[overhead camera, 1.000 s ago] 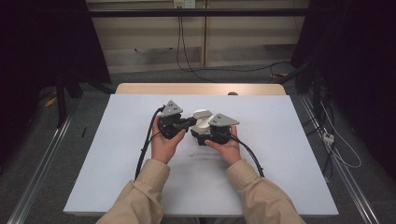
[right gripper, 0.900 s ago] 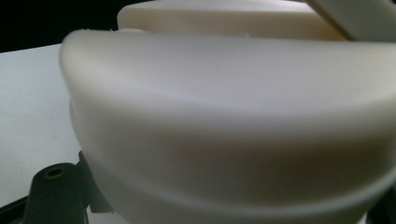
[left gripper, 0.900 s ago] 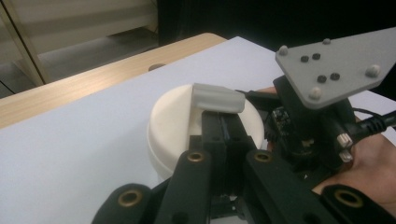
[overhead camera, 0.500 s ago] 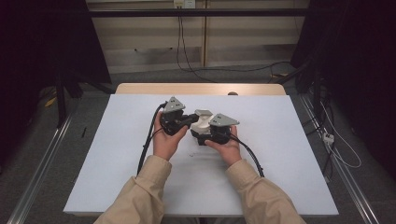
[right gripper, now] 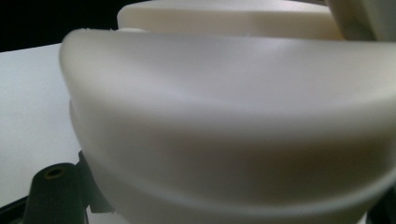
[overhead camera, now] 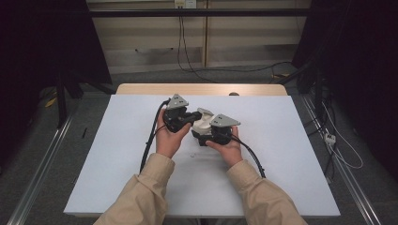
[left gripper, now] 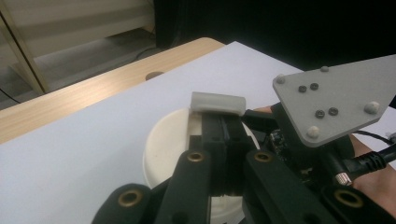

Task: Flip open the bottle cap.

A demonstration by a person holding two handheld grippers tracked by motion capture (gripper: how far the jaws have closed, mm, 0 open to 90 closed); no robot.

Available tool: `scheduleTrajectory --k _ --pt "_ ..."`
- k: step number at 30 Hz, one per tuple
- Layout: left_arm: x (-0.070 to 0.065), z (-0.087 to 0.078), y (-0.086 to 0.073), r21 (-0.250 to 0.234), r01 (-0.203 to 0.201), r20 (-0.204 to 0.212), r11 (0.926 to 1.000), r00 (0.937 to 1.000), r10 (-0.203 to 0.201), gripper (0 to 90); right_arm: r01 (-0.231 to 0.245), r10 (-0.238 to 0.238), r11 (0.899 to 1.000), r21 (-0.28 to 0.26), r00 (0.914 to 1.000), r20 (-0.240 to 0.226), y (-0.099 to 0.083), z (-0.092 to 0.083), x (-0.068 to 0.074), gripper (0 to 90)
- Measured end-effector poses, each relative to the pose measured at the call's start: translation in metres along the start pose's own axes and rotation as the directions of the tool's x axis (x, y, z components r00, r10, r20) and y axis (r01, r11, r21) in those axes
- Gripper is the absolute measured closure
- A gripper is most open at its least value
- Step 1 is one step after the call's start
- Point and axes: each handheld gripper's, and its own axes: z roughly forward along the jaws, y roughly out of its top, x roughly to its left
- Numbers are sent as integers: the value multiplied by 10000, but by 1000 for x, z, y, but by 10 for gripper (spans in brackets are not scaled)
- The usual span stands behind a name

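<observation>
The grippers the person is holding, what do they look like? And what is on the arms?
Each gripper, left and right, is black with a grey three-cornered plate on top, dotted with small screws. A black cable trails from each. Brass-coloured rings mark the jaw joints. The sleeves are tan.

The left gripper has shifted away from the person, its jaws over the white container

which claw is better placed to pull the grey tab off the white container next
Left, probably. The left claw is closed on the grey tab above the white container; the right claw sits against the container's side, seemingly steadying it.
</observation>
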Motion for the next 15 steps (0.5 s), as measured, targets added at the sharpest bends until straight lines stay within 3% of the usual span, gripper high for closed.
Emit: scheduleTrajectory --k 15 --pt "-1 4 7 -11 -92 -83 10000 9999 92 900 1 -1 10000 3 10000 0 0 0 0 188"
